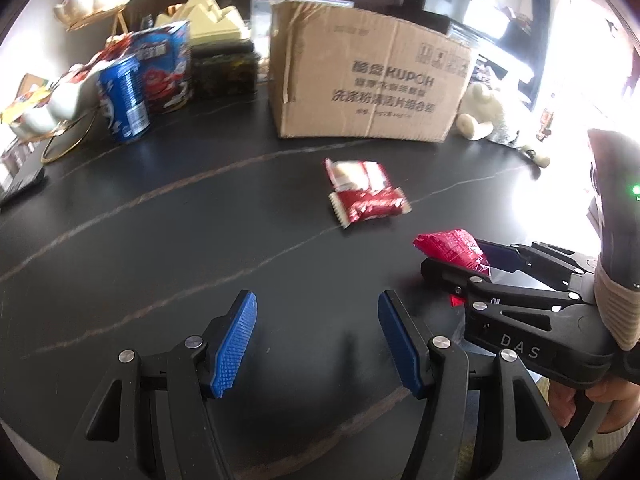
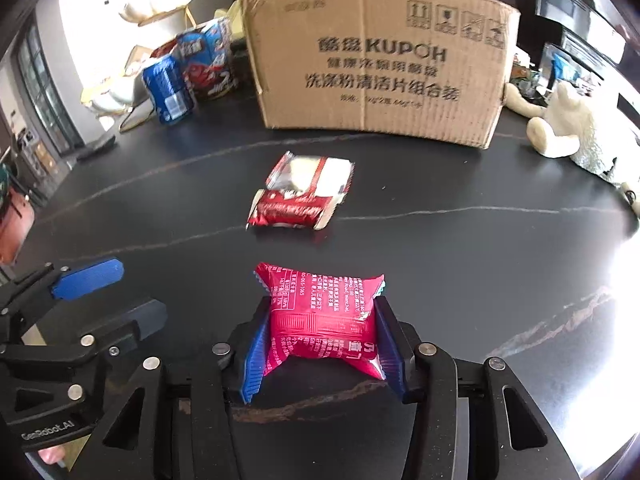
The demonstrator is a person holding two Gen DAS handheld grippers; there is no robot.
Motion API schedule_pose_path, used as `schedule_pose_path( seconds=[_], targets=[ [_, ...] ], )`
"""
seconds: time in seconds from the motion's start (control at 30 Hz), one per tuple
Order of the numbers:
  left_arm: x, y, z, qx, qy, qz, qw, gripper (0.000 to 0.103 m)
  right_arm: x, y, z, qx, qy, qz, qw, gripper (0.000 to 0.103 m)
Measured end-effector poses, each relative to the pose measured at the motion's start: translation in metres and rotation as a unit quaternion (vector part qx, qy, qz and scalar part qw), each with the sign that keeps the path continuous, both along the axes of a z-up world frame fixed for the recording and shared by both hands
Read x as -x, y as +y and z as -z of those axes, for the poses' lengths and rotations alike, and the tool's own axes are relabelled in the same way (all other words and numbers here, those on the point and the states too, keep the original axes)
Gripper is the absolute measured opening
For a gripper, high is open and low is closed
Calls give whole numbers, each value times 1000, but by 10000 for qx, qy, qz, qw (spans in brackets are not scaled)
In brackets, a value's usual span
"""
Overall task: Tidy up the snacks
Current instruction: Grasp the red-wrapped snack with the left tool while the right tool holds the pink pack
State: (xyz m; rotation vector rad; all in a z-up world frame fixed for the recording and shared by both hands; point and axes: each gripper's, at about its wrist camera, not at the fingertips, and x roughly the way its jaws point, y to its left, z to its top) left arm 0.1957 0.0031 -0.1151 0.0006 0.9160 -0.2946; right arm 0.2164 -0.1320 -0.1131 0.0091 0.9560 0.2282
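Cardboard box: "KUPOH" in big dark print w/ Chinese characters before it, more Chinese lines underneath, too blurred to read. Top right of box face: row of handling pictograms, incl. up-arrows sign. Right gripper body: "DAS" in pale letters. Left gripper body: "GenRobot.AI", small white print. Red snack packet: white Chinese small print, a box of tiny text & digits, not legible. Blue can & blue carton: printing too blurred to read.
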Motion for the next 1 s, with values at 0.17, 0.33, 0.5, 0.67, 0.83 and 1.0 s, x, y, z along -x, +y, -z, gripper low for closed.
schedule_pose_path(
  seconds=[0.17,0.33,0.5,0.67,0.83,1.0],
  targets=[
    [-13,-10,-8,47,-158,168,9997,62,-7,-13,-13,-115,-337,324,9988,49],
    [-32,-23,-12,271,-179,230,9992,62,-21,-30,-24,-295,-479,623,9965,49],
    [-51,-32,-13,490,-140,107,9986,62,-33,-44,-38,-211,-805,783,9934,49],
    [-64,-47,-1,320,-130,75,9994,62,-33,-59,-42,-151,-1250,977,9872,49],
    [-74,-53,14,233,-65,-112,9996,62,-39,-68,-31,-329,-1288,1023,9858,49],
    [-87,-52,25,390,67,-247,9989,63,-44,-67,-18,-395,-1155,987,9876,49]
  ],
)
